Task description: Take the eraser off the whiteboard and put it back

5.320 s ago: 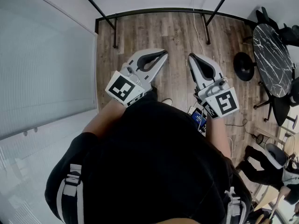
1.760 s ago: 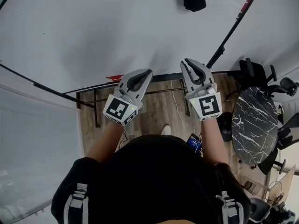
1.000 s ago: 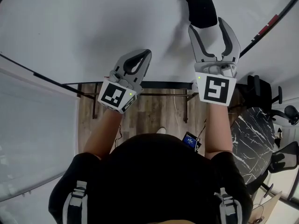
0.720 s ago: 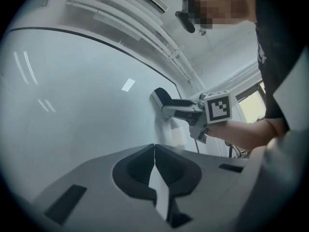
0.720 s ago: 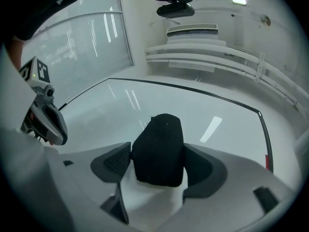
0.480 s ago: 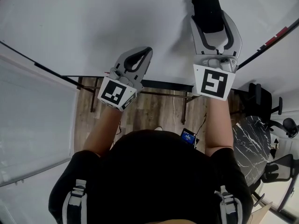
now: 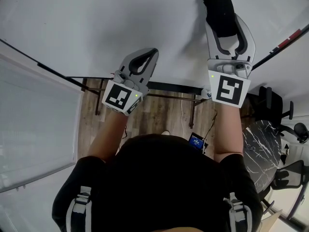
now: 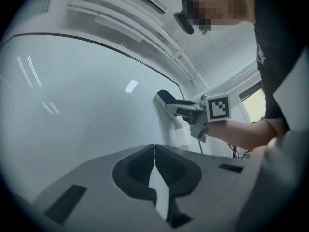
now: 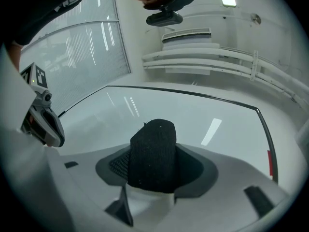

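Up against the glossy white whiteboard (image 7: 87, 23), the right gripper (image 7: 225, 17) has just been closing its jaws. They clasp the black, felt-faced rectangular eraser (image 7: 218, 4), pads against both its long sides, while the eraser lies flat on the board. A black-and-white square code marks the right gripper's marker cube (image 7: 231, 91). Lower and to the left, the left gripper (image 7: 149, 53) has its jaws pinched together on nothing, and the left marker cube (image 7: 120, 96) carries a similar code.

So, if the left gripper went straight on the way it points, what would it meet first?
The whiteboard: the shut left gripper points at bare board, well aside from the eraser. How near it is I can't tell.
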